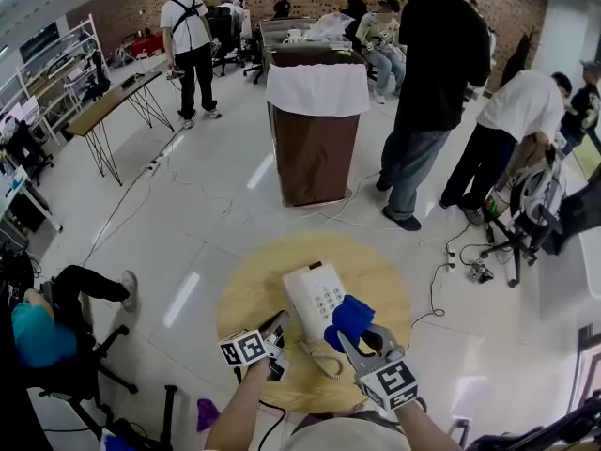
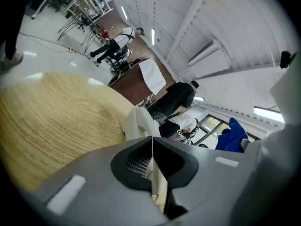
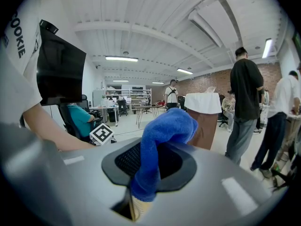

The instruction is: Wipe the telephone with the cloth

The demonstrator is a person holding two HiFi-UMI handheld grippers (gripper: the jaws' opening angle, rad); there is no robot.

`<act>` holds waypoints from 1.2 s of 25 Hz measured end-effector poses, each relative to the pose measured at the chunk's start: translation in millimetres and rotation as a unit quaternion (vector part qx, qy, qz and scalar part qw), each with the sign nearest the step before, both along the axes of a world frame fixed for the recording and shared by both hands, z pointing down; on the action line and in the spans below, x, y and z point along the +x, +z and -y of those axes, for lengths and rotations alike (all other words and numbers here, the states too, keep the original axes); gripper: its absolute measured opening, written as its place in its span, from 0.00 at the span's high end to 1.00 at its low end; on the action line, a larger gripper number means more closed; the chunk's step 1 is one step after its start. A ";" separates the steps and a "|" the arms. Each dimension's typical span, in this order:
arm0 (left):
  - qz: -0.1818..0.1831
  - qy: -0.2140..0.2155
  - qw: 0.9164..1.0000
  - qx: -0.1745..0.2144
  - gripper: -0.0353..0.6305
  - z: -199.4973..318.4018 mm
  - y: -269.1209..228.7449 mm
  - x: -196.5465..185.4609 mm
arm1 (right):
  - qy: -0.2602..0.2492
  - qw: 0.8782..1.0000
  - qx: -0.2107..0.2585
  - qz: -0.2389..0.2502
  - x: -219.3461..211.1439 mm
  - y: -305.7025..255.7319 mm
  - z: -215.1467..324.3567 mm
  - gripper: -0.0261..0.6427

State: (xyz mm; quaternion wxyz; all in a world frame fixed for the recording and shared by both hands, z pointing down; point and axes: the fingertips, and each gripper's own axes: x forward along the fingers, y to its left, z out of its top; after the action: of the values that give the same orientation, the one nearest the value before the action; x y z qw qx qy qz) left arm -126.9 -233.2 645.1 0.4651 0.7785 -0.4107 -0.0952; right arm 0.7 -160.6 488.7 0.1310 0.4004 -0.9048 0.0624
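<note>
Right gripper [image 3: 149, 161] clamped on a blue cloth [image 3: 164, 126], with a busy workroom beyond.
The grey jaws press together on the cloth, which rises from between them and folds over to the right; a coiled beige cord [image 3: 136, 211] shows in the gap below it. At left a bare forearm [image 3: 56, 135] reaches in under a white T-shirt sleeve, and the left gripper's marker cube [image 3: 102, 134] sits just beyond it. Farther back a seated person in a teal shirt [image 3: 82, 118] faces away. At right a person in a black shirt and jeans [image 3: 244, 102] stands beside a brown cabinet draped with white fabric [image 3: 203, 108].
</note>
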 end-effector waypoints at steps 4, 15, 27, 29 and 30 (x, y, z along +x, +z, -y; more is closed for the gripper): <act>0.028 -0.008 0.998 0.057 0.95 -9.6 -39.6 4.0 | -0.010 1.000 0.003 0.002 -1.0 -7.4 -5.5 0.86; 0.104 -0.023 0.976 0.190 0.95 -71.7 -152.8 46.1 | -0.032 0.999 0.029 0.024 18.1 -30.5 -46.5 0.86; 0.165 -0.021 0.950 0.264 0.95 -161.9 -203.3 112.8 | -0.051 0.997 0.050 0.039 55.3 -44.4 -124.2 0.86; 0.173 -0.028 0.946 0.271 0.95 -176.1 -207.1 120.0 | -0.052 0.997 0.048 0.039 63.1 -42.9 -137.0 0.86; 0.177 -0.032 0.945 0.274 0.95 -183.3 -209.1 123.2 | -0.053 0.997 0.047 0.037 66.8 -42.8 -143.4 0.86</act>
State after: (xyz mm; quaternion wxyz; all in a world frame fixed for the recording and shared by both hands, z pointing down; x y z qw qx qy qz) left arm -3.7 -50.0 436.1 0.1503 0.8666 -0.4691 -0.0793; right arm 67.5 -17.3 445.9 0.0812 0.3553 -0.9308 0.0277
